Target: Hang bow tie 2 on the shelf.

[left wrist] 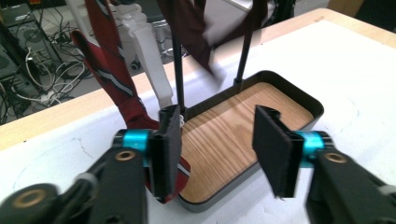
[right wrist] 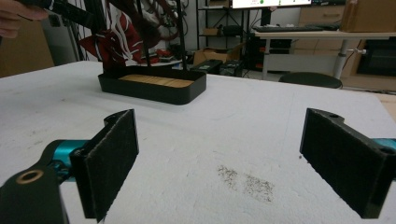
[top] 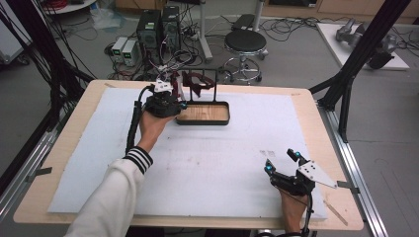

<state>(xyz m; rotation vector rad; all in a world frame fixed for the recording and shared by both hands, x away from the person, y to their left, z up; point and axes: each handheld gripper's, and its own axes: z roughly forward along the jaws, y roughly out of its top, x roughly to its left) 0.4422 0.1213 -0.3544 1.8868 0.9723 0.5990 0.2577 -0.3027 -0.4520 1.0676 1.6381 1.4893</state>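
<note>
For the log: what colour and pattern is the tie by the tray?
Dark red tie with white-edged dark diagonal stripes; clearest in the left gripper view.

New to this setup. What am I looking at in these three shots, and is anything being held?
No robot arm here: a person holds a handheld two-jaw gripper in each hand. The high view looks down on the white-covered table from above the person's side. The other two come from cameras riding on each gripper, looking along its black jaws.

The left gripper hovers open at the black tray with a wooden floor, from which a thin black rack rises. A dark red striped tie hangs from the rack, its end by the gripper's left jaw, not clamped. The right gripper rests open near the table's front right. Nothing is held.
</note>
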